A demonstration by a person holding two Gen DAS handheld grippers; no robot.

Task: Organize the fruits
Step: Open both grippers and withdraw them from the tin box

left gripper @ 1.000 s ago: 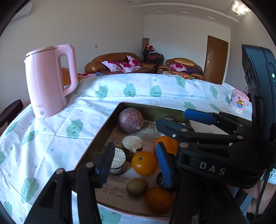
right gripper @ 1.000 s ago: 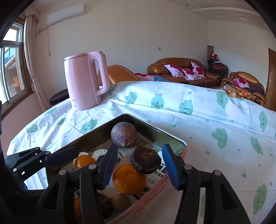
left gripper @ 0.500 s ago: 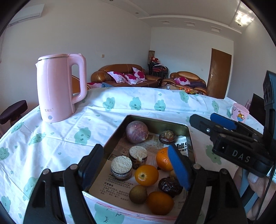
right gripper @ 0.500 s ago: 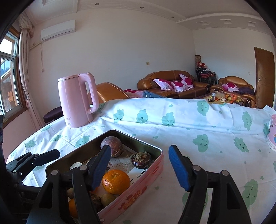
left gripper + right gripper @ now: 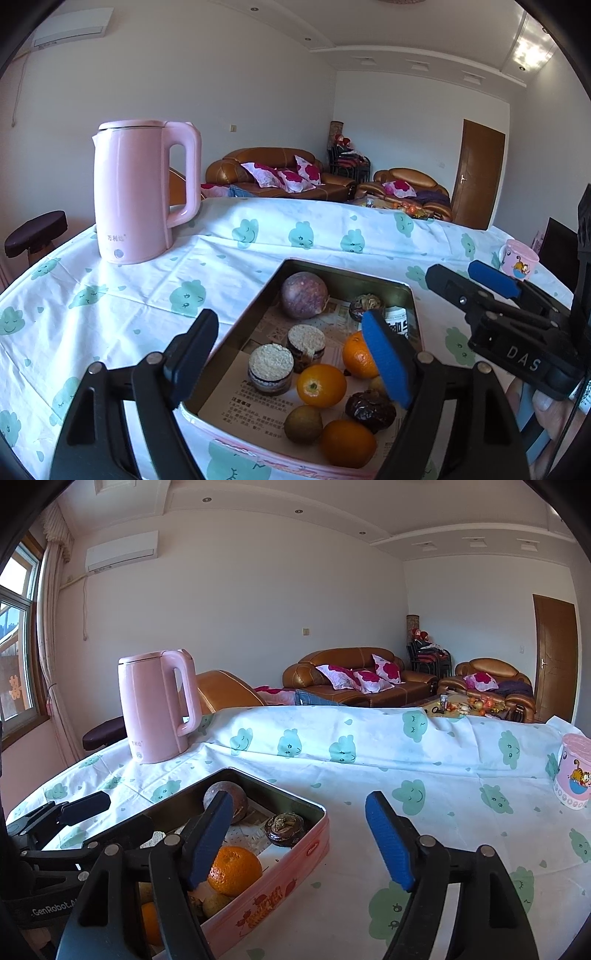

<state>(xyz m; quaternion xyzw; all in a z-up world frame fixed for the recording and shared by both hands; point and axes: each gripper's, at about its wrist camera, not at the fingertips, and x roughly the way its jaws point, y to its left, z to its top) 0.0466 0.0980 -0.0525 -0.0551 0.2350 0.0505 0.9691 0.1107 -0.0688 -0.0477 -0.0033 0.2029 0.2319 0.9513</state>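
left gripper point(image 5: 291, 358) jaws wider, right gripper point(image 5: 299, 840) released mangosteen point(image 5: 284, 824) (both empty)

Bright daylight, sharp focus, fisheye-bent edges

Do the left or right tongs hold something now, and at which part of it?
Nothing is held. The left tongs and right tongs have just been opening, with nothing gripped between the pads.

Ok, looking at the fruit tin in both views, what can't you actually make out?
- Left wrist view: the left tongs' blue pad covers part of one orange and a small fruit behind it.
- Right wrist view: the right tongs' left finger and the tin wall hide most of the fruit.
- Print on the paper liner: too small to read.
- Mug: cut off by the lens edge.
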